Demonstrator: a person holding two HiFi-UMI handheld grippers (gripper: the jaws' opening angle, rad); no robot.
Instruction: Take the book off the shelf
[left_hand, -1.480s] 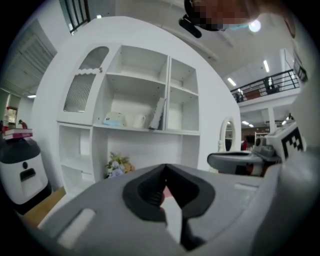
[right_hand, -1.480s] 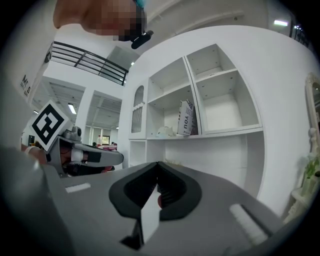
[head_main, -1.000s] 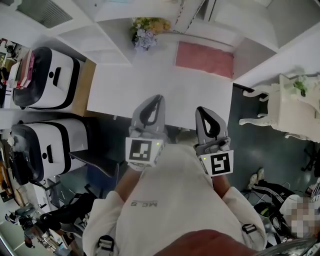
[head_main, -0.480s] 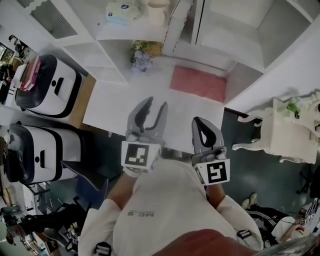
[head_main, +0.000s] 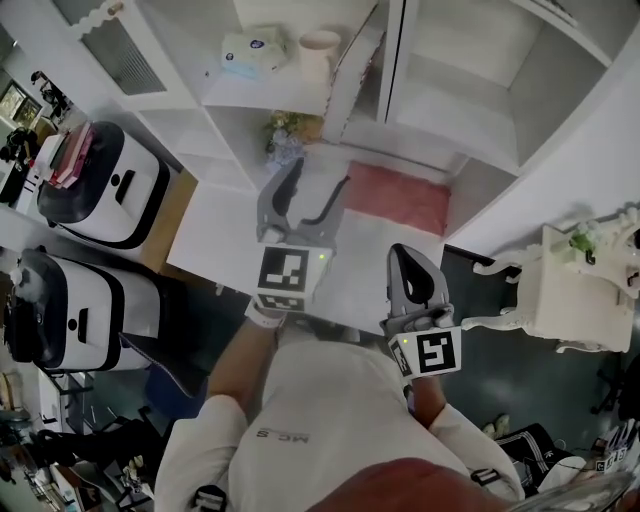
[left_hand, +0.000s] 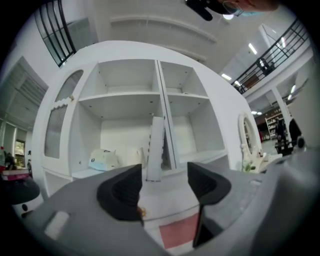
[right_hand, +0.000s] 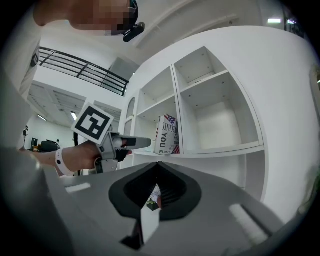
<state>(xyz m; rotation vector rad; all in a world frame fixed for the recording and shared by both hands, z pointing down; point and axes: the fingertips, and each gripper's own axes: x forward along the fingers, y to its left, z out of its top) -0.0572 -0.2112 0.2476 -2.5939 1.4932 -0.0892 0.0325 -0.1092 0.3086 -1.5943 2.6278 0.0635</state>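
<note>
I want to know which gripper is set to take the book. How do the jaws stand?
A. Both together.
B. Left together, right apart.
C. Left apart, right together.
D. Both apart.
C: the left gripper has its jaws apart, having just been opening. Nothing is held between them, and the book on the shelf shows ahead through the gap. The right gripper has its jaws meeting at the tips.

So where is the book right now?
In the left gripper view the book stands on the shelf, against the centre divider, just right of a pale cup and a light blue box.
</note>
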